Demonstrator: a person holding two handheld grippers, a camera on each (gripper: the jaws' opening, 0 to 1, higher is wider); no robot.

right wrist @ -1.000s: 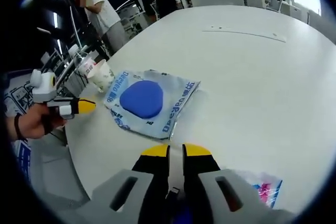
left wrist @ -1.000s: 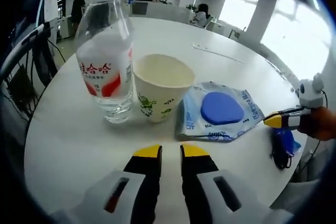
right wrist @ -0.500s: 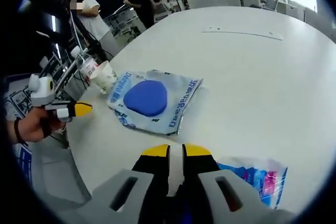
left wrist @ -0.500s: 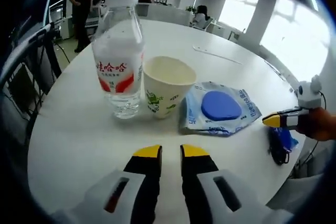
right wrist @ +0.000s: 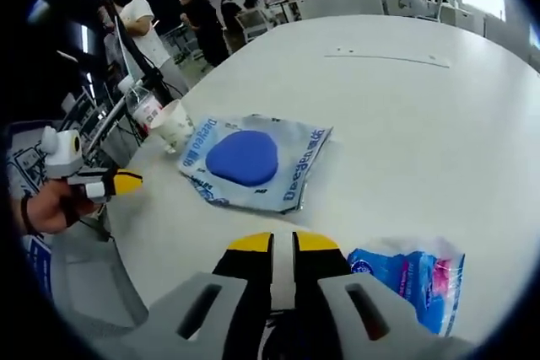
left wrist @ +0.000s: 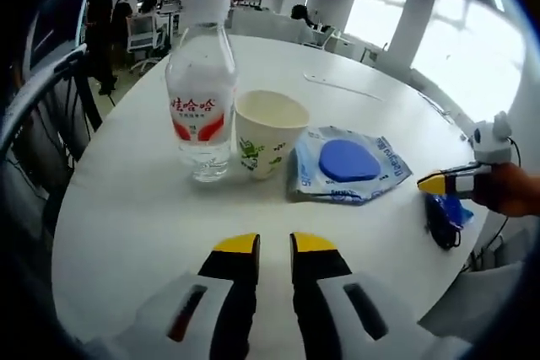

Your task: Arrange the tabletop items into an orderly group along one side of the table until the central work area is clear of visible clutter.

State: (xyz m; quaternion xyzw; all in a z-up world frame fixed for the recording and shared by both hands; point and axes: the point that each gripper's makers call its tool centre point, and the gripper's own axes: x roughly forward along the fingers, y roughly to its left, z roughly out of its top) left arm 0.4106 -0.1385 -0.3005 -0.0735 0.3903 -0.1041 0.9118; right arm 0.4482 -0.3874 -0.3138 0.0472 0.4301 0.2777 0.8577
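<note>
In my left gripper view, three items line up across the upper middle of the white round table (left wrist: 126, 233). At upper left stands a clear bottle (left wrist: 201, 94) with a white cap and a red-and-white label, upright. Just right of it, touching or nearly so, stands a paper cup (left wrist: 268, 132), open side up, cream inside, with green print on its wall. Right of the cup lies a flat pouch (left wrist: 348, 166), pale blue with blue lettering and a solid blue oval in its middle. My left gripper (left wrist: 274, 246) rises from the bottom centre, its yellow-tipped jaws a narrow slit apart with nothing between them.

At the right edge of that view the right gripper (left wrist: 434, 183) shows its yellow tip, held in a hand (left wrist: 510, 191), with something dark blue just below it that I cannot make out.

In my right gripper view the pouch sits centre frame, with the cup and bottle small at upper left. A second packet (right wrist: 413, 280), blue with pink print, lies at lower right, just beside my jaws. Those jaws are almost together; whether they grip anything I cannot tell.
</note>
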